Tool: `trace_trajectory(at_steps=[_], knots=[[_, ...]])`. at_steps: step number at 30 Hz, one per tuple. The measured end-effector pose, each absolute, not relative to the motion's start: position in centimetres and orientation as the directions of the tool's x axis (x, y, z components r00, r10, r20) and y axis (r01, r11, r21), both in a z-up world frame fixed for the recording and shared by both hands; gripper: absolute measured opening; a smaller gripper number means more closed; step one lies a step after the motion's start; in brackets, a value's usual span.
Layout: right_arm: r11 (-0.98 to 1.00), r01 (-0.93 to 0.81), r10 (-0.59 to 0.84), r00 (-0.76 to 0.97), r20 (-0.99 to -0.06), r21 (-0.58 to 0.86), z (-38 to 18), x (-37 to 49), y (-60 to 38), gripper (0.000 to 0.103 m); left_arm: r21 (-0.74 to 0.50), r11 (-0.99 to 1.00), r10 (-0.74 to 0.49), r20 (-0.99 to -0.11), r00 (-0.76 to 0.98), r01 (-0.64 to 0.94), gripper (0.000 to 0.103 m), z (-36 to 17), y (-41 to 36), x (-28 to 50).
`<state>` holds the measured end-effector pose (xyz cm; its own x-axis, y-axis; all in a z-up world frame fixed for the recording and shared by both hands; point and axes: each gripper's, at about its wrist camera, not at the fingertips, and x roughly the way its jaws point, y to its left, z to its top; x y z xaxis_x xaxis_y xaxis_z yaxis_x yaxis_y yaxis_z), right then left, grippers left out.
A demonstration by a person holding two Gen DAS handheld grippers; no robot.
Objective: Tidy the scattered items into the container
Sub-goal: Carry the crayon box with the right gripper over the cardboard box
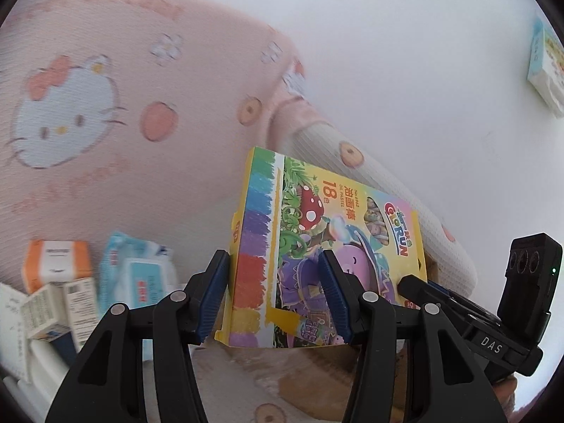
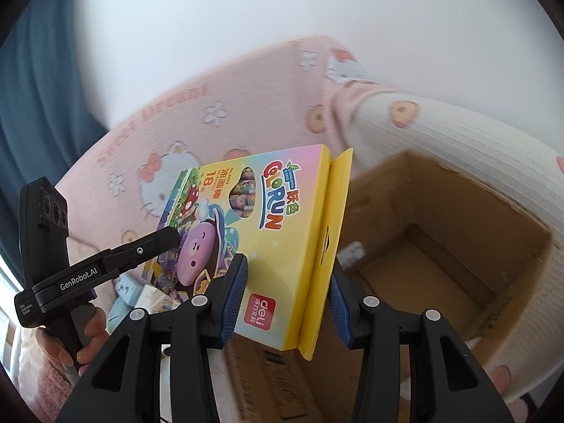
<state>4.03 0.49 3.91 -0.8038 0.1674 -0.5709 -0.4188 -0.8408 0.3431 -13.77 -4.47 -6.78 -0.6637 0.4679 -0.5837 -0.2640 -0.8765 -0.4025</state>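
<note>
- Left wrist view: my left gripper (image 1: pixel 273 292) clamps the oil pastel box (image 1: pixel 317 246) across its rainbow-striped end.
- Right wrist view: my right gripper (image 2: pixel 287 298) pinches the same box's yellow, flapped end, holding it just above the open cardboard box (image 2: pixel 440 246).

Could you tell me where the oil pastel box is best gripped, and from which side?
Pinch the oil pastel box across its thin depth, one pad on the printed front and one behind, coming in from a short end. It is flat and wide, so only that depth fits the jaws. The left tool and right tool are shut on it this way.
</note>
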Motion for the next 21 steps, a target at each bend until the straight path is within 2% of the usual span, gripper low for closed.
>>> trace_trajectory(at_steps=[7,11,21], knots=[[-0.773,-0.52,0.239,-0.769,-0.592,0.363,4.4,6.7,4.1,0.042,-0.461,-0.83,0.552,-0.6,-0.579,-0.315,0.055,-7.2,-0.1,-17.1],[-0.733,-0.575,0.267,-0.735,-0.623,0.364,4.4,7.5,5.5,0.042,-0.436,-0.834,0.552,-0.643,-0.531,-0.338,0.055,-7.8,2.5,-18.4],[-0.654,-0.673,0.313,-0.657,-0.686,0.345,3.4,8.6,8.0,0.042,-0.492,-0.806,0.591,-0.701,-0.399,-0.33,0.055,-10.3,5.7,-21.2]])
